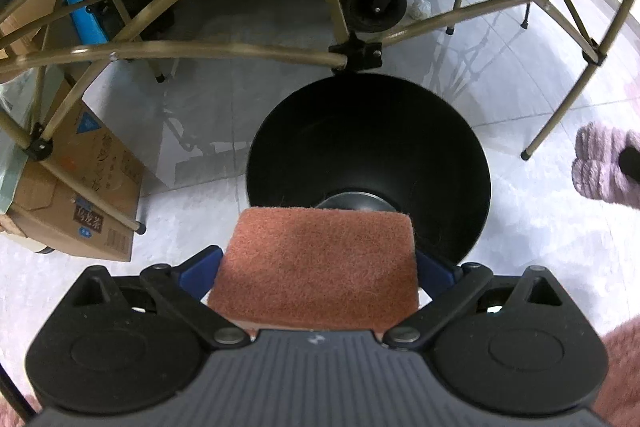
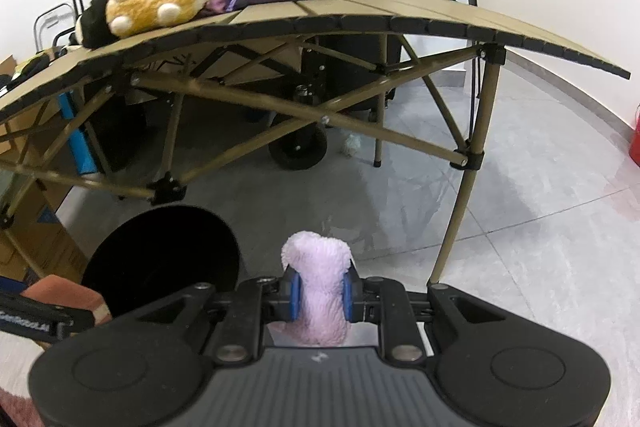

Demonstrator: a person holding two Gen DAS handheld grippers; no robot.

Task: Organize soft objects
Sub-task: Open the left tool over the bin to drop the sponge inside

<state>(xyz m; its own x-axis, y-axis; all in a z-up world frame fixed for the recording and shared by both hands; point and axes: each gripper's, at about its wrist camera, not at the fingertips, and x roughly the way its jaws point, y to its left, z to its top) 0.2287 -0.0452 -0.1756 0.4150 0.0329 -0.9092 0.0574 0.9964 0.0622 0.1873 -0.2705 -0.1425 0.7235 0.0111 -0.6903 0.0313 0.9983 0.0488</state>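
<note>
left gripper clamping rust felt pad, round black bin

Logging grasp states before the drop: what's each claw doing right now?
Left claw: shut on the orange-brown pad, above the black bin.
Right claw: shut on the pink fuzzy item.

a flat, rust-orange scouring pad lies level, clamped at both sides, just above the rim of an open black bin. a fluffy pale-pink cloth stands bunched upright, squeezed at its middle.
</note>
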